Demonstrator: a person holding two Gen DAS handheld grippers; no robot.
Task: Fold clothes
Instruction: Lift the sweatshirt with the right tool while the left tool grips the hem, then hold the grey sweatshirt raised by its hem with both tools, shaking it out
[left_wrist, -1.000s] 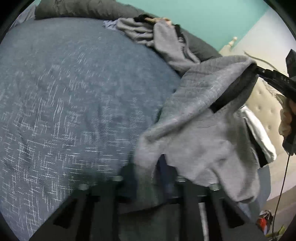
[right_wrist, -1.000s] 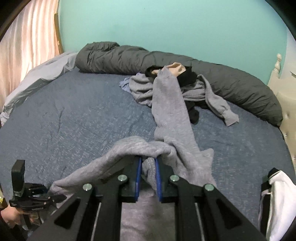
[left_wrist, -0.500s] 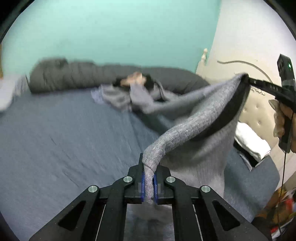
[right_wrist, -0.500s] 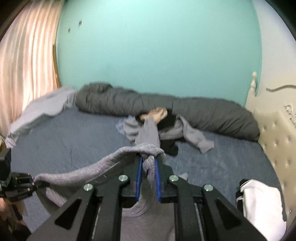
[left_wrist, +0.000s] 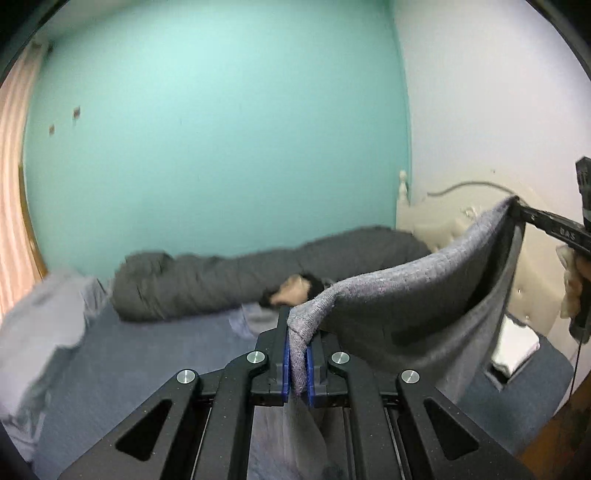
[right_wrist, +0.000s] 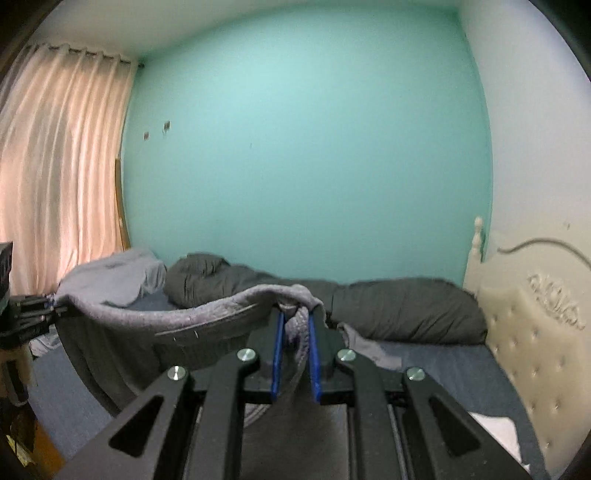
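Two grips hold one grey garment (left_wrist: 413, 295) off the bed, presumably so you can stretch its top edge flat before folding. Through the left wrist camera, your left gripper (left_wrist: 298, 363) sits at lower centre with its blue pads pinched tight on a corner of the fabric, which rises out of them and runs up to the right edge of the frame, where your right gripper (left_wrist: 517, 208) bites the other end; the rest of the cloth hangs as a slack pocket below that line. Behind it, at mid-frame, lie a rolled dark duvet (left_wrist: 207, 284) and a blurred heap of other clothes (left_wrist: 291, 293), with a white folded item (left_wrist: 515, 349) at lower right against the cream headboard (left_wrist: 443, 229). Through the right wrist camera, your right gripper (right_wrist: 294, 356) at lower centre is nearly closed on a bunched wad of the same garment (right_wrist: 207, 306), whose edge sweeps to the left edge where your left gripper (right_wrist: 48, 308) clamps it. The blue bedcover (right_wrist: 439, 363) looks bare at lower right and lower left, so you likely have room to lay it down, keeping clear of the headboard (right_wrist: 532, 332) and curtain (right_wrist: 59, 166).
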